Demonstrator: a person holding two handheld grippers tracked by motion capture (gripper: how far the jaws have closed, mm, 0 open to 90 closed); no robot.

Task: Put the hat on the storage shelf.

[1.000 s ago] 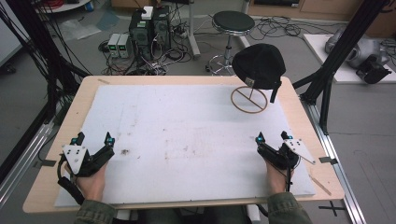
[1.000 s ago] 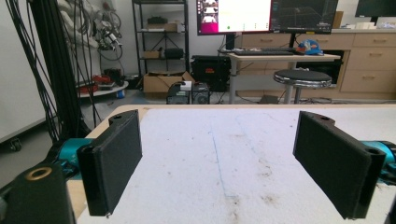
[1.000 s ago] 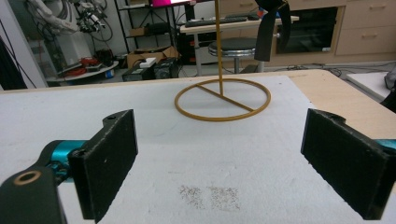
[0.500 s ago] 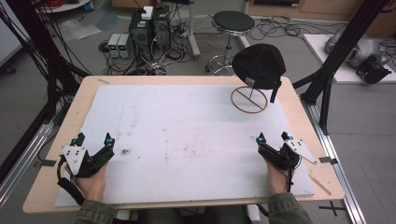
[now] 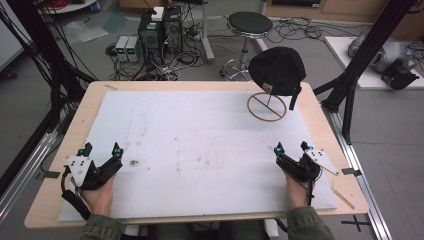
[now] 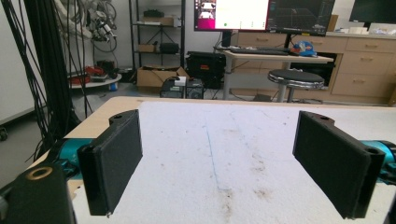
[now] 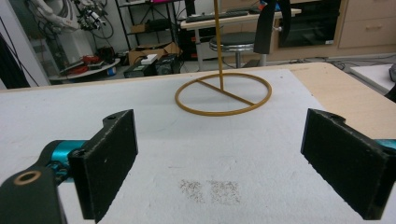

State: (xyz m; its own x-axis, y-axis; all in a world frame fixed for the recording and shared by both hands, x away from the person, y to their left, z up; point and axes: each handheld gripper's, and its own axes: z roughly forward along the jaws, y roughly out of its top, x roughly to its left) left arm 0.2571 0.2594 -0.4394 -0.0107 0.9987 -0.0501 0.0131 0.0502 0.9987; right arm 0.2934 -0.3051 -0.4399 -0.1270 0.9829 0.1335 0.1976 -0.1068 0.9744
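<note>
black cap (image 5: 277, 69) on stand (image 5: 267, 107), beyond gaping right claw (image 5: 291, 149)

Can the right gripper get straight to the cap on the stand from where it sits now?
Probably yes. The right gripper is open, and only bare white mat lies between it and the black cap on its wooden stand, at the far right of the table.
</note>
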